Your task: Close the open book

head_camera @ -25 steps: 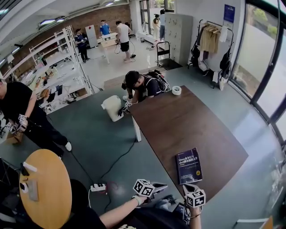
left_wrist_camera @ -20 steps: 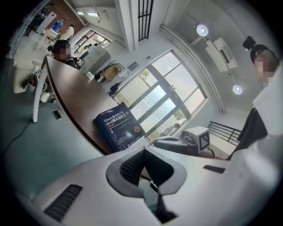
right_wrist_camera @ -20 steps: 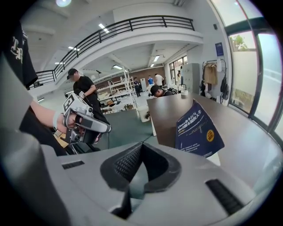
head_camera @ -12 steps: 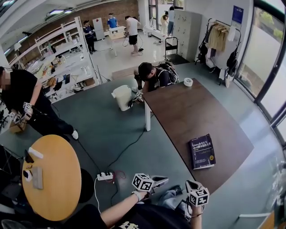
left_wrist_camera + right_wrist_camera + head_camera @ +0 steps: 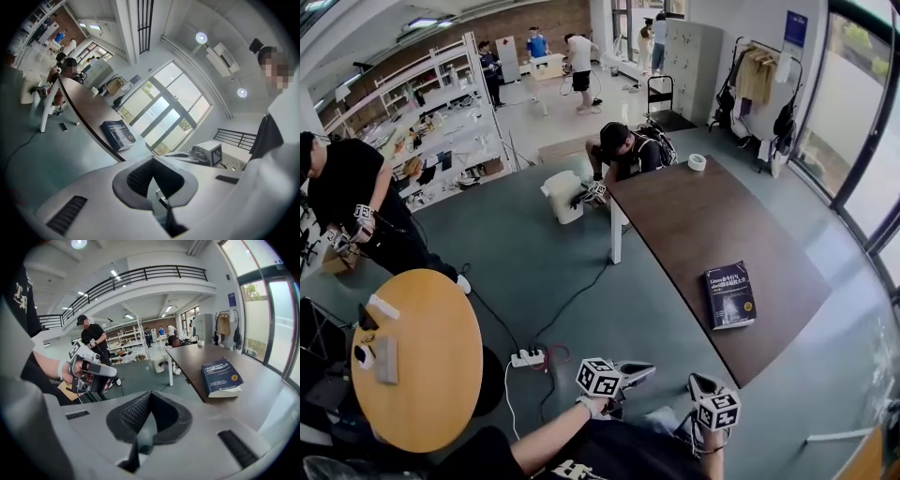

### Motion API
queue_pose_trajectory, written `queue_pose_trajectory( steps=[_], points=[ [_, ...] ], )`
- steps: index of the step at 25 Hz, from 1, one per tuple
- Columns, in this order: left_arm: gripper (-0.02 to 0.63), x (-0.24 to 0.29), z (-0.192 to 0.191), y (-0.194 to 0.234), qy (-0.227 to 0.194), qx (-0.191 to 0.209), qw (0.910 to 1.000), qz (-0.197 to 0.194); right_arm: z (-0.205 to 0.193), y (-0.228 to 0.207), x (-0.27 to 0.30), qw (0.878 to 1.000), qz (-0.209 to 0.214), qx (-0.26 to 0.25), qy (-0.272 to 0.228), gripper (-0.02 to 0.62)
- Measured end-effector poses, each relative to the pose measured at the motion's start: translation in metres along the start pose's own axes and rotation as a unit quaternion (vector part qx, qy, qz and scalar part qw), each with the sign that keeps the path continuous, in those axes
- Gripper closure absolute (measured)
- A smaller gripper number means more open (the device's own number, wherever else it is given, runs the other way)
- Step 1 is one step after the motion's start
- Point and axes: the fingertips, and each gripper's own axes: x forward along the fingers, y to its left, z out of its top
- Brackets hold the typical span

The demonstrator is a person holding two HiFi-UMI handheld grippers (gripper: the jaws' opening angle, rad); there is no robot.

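Note:
A dark blue book [image 5: 729, 294] lies closed, cover up, near the right edge of the long brown table [image 5: 675, 225]. It also shows in the left gripper view, book [image 5: 118, 134], and in the right gripper view, book [image 5: 221, 377]. Both grippers hang close to my body, off the table's near end and well short of the book. My left gripper [image 5: 630, 374] is shut and empty, its jaws [image 5: 152, 161] meeting at the tips. My right gripper [image 5: 701, 386] is likewise shut with nothing in it [image 5: 150, 393].
A round wooden table [image 5: 422, 375] with small items stands at the left. A power strip [image 5: 528, 357] and its cable lie on the green floor. A person [image 5: 623, 150] crouches at the table's far end by a white bin [image 5: 565, 197]. A tape roll [image 5: 697, 161] sits there.
In the head view the table and book have slid away from both grippers, and more of the round table shows. Both grippers stayed shut and empty near my body.

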Motion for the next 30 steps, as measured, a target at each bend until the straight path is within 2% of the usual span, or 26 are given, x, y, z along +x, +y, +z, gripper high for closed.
queue_pose_trajectory(
  steps=[8,15,24,30],
  points=[
    [0.6,0.003,-0.021,-0.044,-0.022,0.015,0.9996,-0.002,-0.014,0.017,-0.049,1.0,0.003,-0.02,-0.014,0.607],
    [0.6,0.02,-0.051,-0.11,-0.029,0.017,0.9994,-0.008,-0.054,0.025,-0.121,1.0,-0.003,-0.014,-0.017,0.607],
    [0.6,0.042,-0.121,-0.187,-0.007,0.023,0.9995,-0.019,-0.131,0.027,-0.216,0.999,-0.033,0.008,-0.012,0.607],
    [0.6,0.035,-0.163,-0.22,0.004,0.025,0.9992,-0.03,-0.159,0.057,-0.249,0.999,-0.043,0.007,-0.02,0.607]
  ],
)
